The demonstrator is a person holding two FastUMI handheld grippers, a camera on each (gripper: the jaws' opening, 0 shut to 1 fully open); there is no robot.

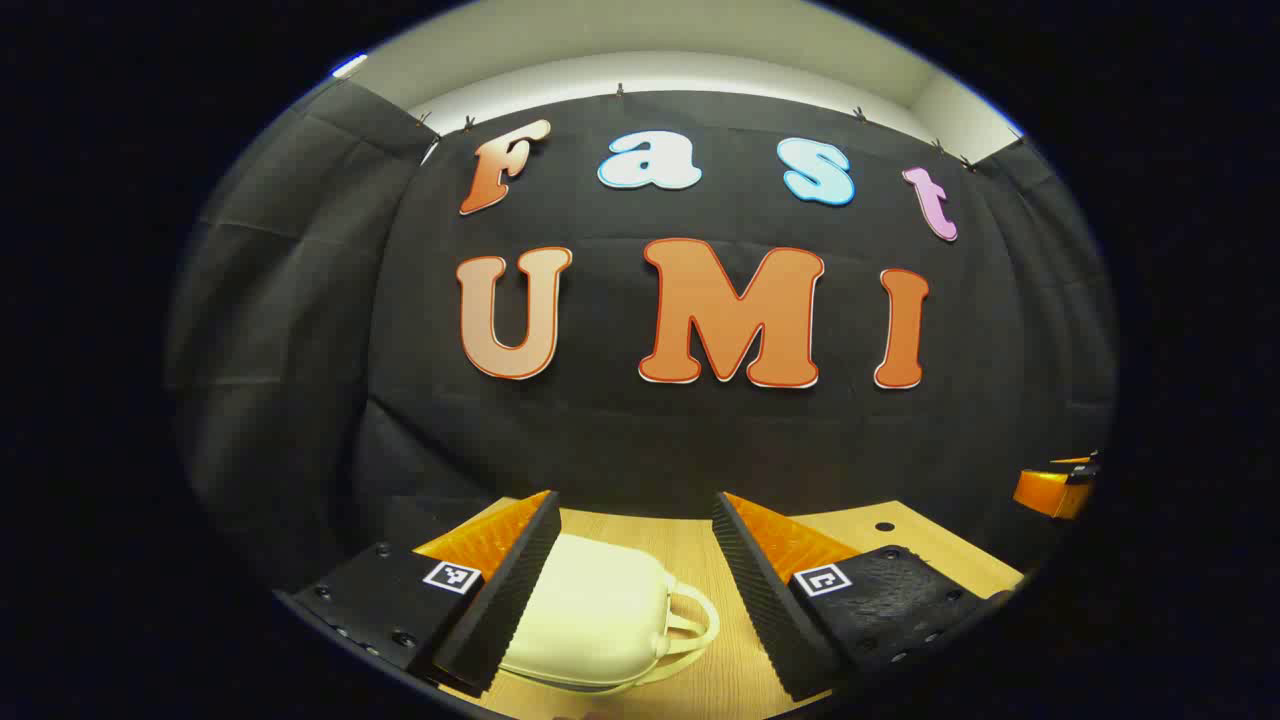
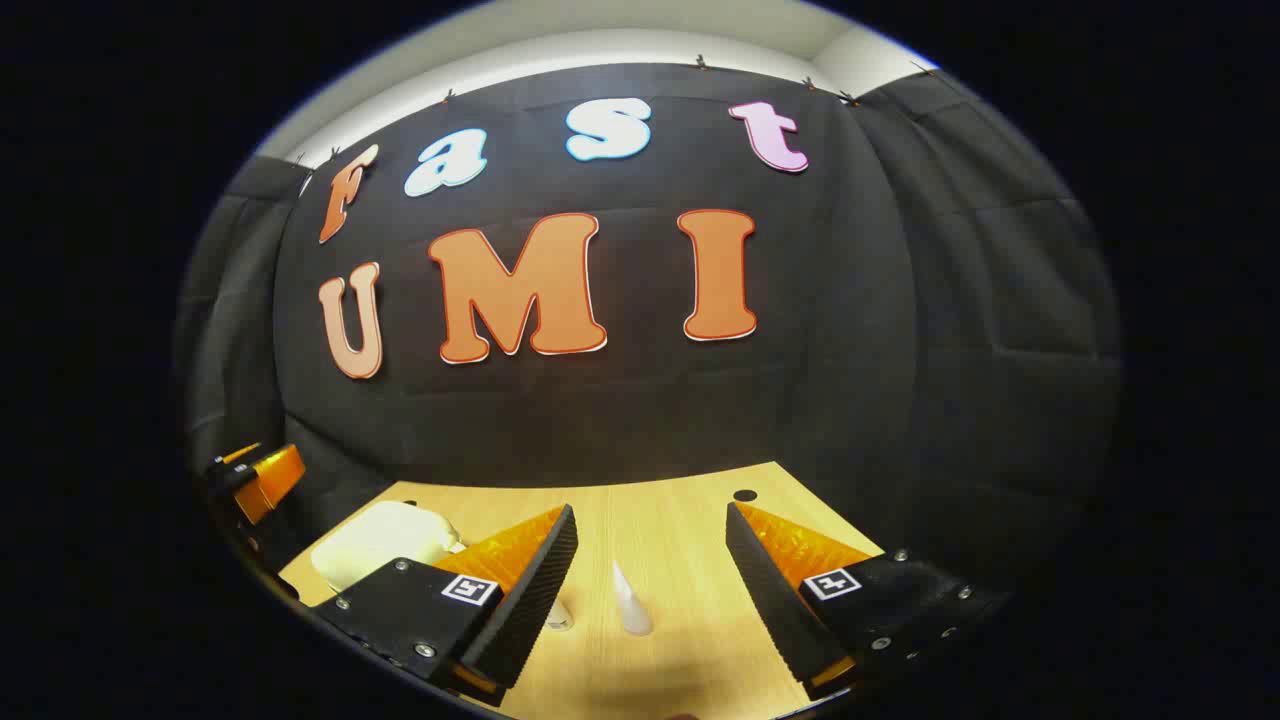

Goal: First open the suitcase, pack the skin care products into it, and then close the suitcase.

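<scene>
A small cream suitcase [image 1: 590,620] with a handle on its right side lies closed on the wooden table [image 1: 720,560], low between the fingers of my left gripper [image 1: 635,590], which is open above it. In the right gripper view the same suitcase [image 2: 380,540] sits at the left. A white tapered tube [image 2: 630,600] stands on the table between the fingers of my open right gripper [image 2: 650,590]. A second small product [image 2: 560,615] peeks out beside the right gripper's left finger. The other gripper [image 2: 255,480] shows at the far left there, and at the far right [image 1: 1055,490] of the left gripper view.
The black cloth wall rises right behind the table's far edge. A round hole [image 2: 745,495] is cut in the tabletop near the back right, also seen as a hole [image 1: 884,526] in the left gripper view.
</scene>
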